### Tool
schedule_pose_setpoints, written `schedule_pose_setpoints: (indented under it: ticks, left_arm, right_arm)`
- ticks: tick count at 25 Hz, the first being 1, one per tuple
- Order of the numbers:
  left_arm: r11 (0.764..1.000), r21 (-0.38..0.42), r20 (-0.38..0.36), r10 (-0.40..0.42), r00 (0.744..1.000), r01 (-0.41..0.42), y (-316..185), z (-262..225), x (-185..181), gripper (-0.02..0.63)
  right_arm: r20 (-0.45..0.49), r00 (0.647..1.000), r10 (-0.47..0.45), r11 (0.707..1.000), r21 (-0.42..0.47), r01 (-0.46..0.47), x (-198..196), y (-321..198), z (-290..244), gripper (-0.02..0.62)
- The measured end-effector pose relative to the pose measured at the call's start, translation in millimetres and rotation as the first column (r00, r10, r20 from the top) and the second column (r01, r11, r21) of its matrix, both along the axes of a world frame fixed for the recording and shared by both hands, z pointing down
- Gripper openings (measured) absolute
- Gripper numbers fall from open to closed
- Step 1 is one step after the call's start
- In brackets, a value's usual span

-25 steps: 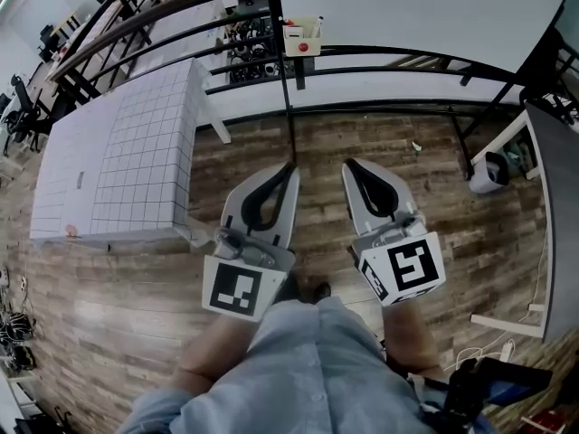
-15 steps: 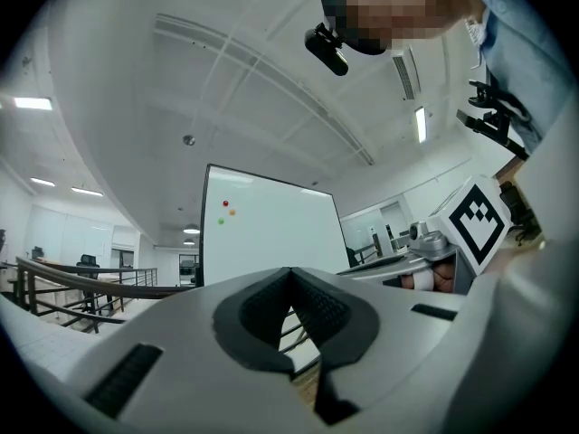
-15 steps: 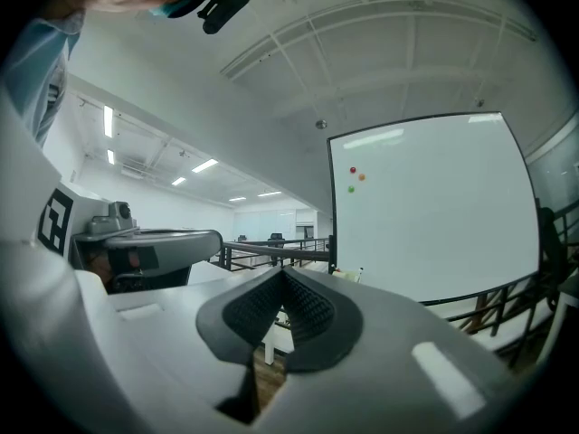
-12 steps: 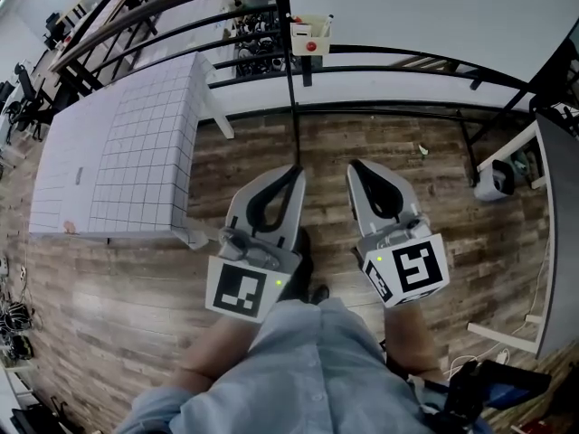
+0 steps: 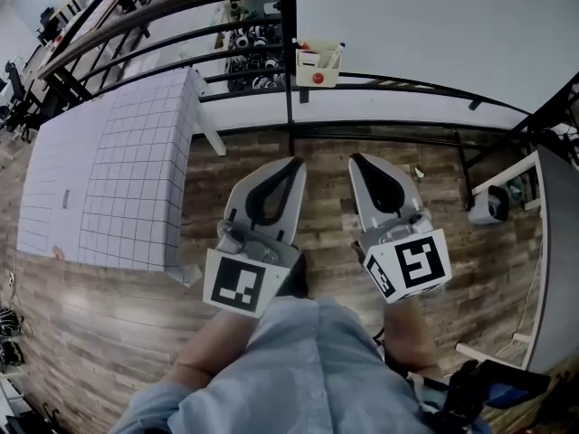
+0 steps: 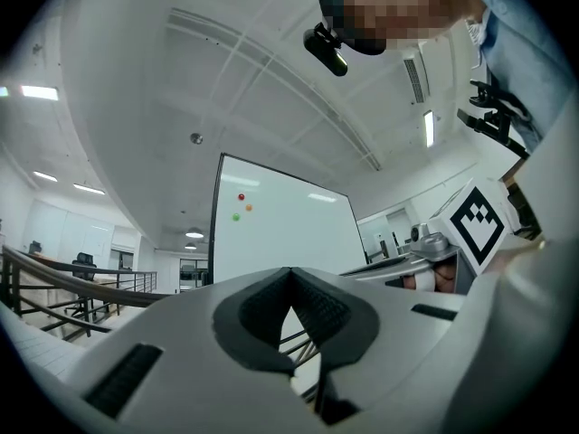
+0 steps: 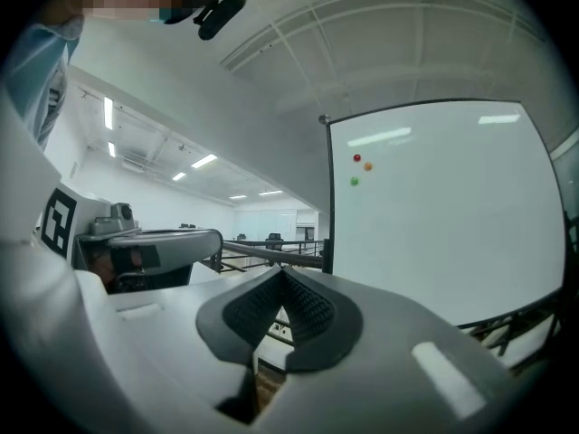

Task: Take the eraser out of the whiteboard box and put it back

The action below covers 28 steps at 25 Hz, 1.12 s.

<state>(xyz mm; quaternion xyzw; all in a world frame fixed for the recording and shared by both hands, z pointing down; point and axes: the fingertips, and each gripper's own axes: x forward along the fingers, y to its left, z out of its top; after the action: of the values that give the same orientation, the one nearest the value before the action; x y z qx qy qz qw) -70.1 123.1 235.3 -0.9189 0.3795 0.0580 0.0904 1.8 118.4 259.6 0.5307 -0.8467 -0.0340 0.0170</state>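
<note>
The whiteboard box (image 5: 318,65), a small cream tray with a red dot on its front, hangs on the black frame below the whiteboard (image 5: 425,25). A marker stands in it; the eraser is too small to make out. My left gripper (image 5: 294,164) and right gripper (image 5: 358,159) are held side by side over the wooden floor, pointing towards the board and well short of the box. Both are shut with nothing between the pads. The whiteboard (image 6: 280,220) fills the space ahead in the left gripper view, and the whiteboard (image 7: 443,224) shows red, orange and green magnets in the right gripper view.
A white gridded table (image 5: 118,170) stands at the left, its corner close to my left gripper. Black railings (image 5: 163,16) run behind it. A small white device (image 5: 489,204) and a grey tabletop edge (image 5: 554,242) lie at the right.
The whole view has moved towards the whiteboard: the box and board sit lower and nearer, and the gridded table has slid left. Both grippers keep the same shut pose.
</note>
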Motion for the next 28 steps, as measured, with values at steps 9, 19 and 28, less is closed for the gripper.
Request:
schedule_pose_setpoints:
  ticks: [9,19,28]
  left_arm:
    - [0.999,-0.008,-0.007,0.037,0.999,-0.037,-81,-2,-2,-0.002]
    - [0.997,-0.055,-0.003,0.052,0.999,-0.052,-125,11,3,-0.002]
    - [0.998,-0.065,0.020,0.017,1.000,-0.016,-181,16,19,-0.002]
  right_arm:
    - [-0.030,0.999,0.027,1.000,0.011,-0.026,-6,-81,-11,0.002]
    - [-0.042,0.997,0.067,0.998,-0.005,-0.067,10,-123,-9,0.002]
    - [-0.024,0.999,0.022,0.999,-0.031,-0.022,27,-178,3,0.002]
